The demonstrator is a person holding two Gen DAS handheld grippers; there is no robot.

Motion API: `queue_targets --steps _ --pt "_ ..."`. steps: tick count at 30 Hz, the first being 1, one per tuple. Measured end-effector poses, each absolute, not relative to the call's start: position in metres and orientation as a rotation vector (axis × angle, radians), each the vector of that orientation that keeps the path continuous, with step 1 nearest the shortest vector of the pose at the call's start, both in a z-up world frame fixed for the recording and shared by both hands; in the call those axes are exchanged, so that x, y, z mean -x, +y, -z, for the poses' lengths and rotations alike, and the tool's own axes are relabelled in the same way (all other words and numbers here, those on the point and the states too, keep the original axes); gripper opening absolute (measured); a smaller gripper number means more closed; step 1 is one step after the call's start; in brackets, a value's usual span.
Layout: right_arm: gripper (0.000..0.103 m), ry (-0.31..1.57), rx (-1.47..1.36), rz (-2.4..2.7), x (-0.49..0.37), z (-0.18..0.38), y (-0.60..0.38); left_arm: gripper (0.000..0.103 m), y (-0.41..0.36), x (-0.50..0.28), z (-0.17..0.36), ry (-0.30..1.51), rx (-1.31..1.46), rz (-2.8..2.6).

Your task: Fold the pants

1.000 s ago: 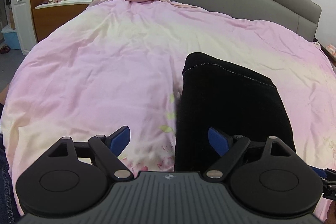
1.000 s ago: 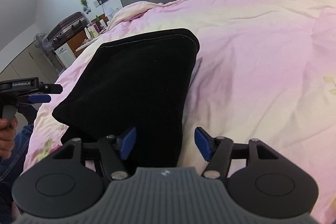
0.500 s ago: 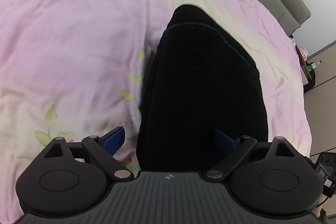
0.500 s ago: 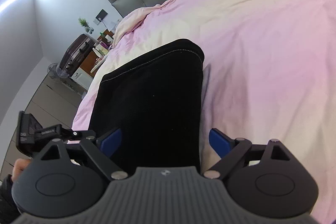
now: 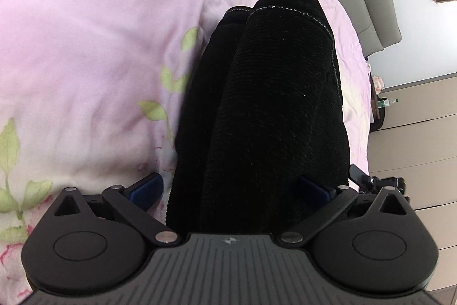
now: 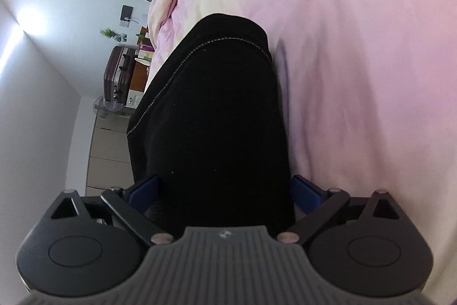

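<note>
Black ribbed pants [image 5: 274, 110], pale stitching along one seam, lie folded lengthwise on my pink floral duvet [image 5: 94, 47]. My left gripper [image 5: 230, 187] and right gripper [image 6: 224, 187] each straddle them, spread wide. No readable lettering anywhere.

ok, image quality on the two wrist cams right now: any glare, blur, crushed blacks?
Left wrist: pants mostly crushed black, only rib texture and pale stitching readable; duvet soft; strong fisheye bend at the edges. Right wrist: blown-out glare on the wall corner; pants nearly featureless black; duvet blurred.
</note>
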State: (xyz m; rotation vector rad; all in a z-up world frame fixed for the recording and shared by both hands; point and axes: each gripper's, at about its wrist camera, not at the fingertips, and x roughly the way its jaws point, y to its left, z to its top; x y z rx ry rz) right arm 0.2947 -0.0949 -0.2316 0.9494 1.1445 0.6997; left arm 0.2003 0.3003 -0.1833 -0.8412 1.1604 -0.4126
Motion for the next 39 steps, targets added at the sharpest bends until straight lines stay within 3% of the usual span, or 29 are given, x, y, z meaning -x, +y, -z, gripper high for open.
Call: queue_targets --steps 13,15,17,20,39 --pt "0.098 1.140 -0.925 -0.748 -0.300 0.237 -0.066 0.103 0.278 -0.205 0.180 1.150 0.822 0.437" --pt "0.091 1.125 -0.876 -0.769 -0.298 0.232 -0.061 0.103 0.274 -0.201 0.175 1.136 0.801 0.443" --pt "0.073 1.109 -0.864 -0.791 -0.294 0.227 -0.064 0.101 0.271 -0.196 0.167 1.112 0.772 0.447" --pt "0.067 1.097 -0.848 -0.823 -0.290 0.217 -0.073 0.081 0.269 -0.190 0.154 1.078 0.791 0.487" --pt "0.065 0.988 -0.876 -0.796 -0.232 0.130 -0.135 0.079 0.212 -0.151 0.072 1.000 0.674 0.594"
